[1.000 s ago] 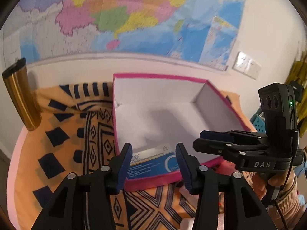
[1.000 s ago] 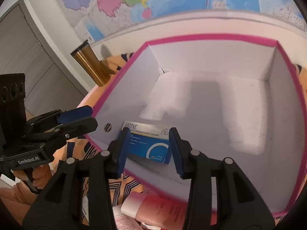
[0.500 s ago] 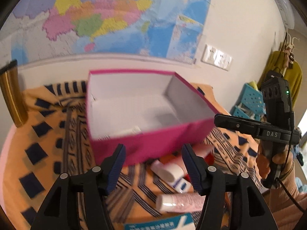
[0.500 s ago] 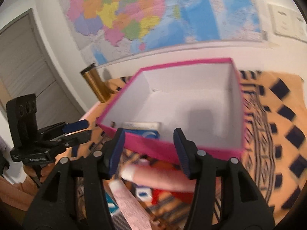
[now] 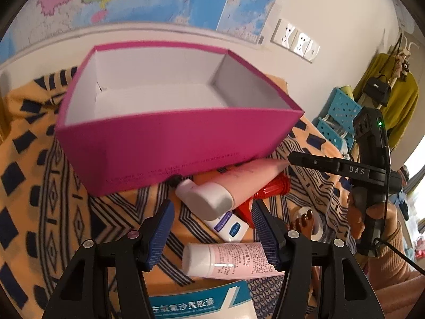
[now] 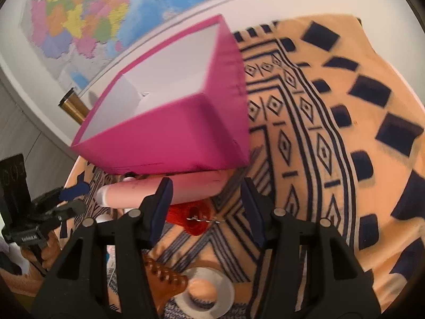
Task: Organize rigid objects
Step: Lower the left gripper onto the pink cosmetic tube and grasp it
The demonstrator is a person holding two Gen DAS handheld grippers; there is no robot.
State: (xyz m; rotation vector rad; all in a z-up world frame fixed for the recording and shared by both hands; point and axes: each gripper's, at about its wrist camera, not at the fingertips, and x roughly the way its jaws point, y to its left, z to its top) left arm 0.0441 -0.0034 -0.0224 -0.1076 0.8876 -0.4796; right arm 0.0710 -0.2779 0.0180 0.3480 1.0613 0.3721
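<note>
Pink tube (image 5: 225,259): near, lying flat before the magenta box (image 5: 170,143).
Left gripper (image 5: 212,235): half-open, empty; straddle the tube squarely.
Right gripper (image 6: 205,210): half-open, apparently empty.

A matt pink cardboard box (image 5: 170,143), plain white inside, sits on a soft woven cloth (image 6: 332,122) printed orange and dark blue. Below it lie smooth plastic tubes: a pale pink one (image 5: 228,259) with a glossy white cap, and a larger one (image 6: 148,190). A shiny red plastic piece (image 6: 194,216) lies beside them. At the left of the frame, a brushed gold metal tumbler (image 6: 74,106) gleams below a glossy paper map (image 6: 101,13).
</note>
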